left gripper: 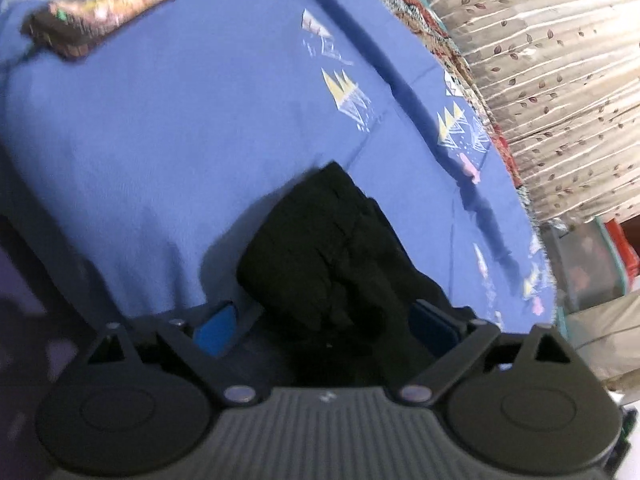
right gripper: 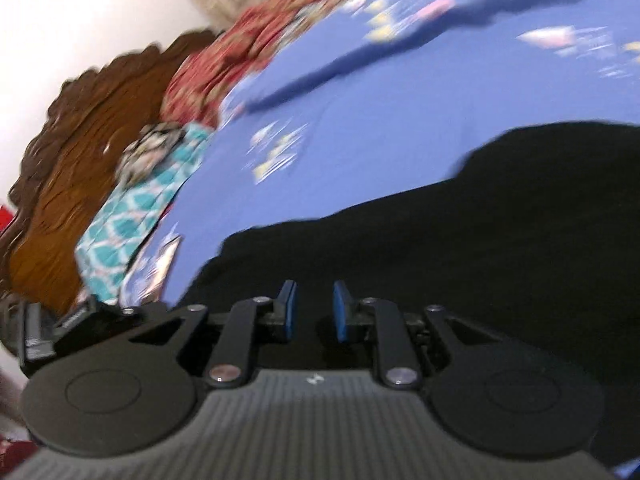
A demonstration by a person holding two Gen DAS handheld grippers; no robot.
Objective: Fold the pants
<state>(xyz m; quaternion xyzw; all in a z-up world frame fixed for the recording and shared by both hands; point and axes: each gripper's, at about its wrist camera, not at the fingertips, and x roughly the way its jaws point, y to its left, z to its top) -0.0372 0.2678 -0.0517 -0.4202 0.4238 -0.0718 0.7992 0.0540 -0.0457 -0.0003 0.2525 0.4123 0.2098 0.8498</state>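
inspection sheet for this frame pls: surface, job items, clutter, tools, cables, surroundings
Surface: blue printed bedsheet, creased.
Job's things: black fabric pants, bunched on the sheet; in the right wrist view they spread wide.
Clutter: dark rectangular tablet-like object at the far corner, blurred.
Tools: left tool open, pants between its blue pads, not pressed. Right tool narrowly open over the pants, pads apart; grip cannot be told.
Cables: nothing seen.
Surroundings: beige leaf-print curtain, carved brown wooden headboard, red patterned bedding, teal patterned cloth.
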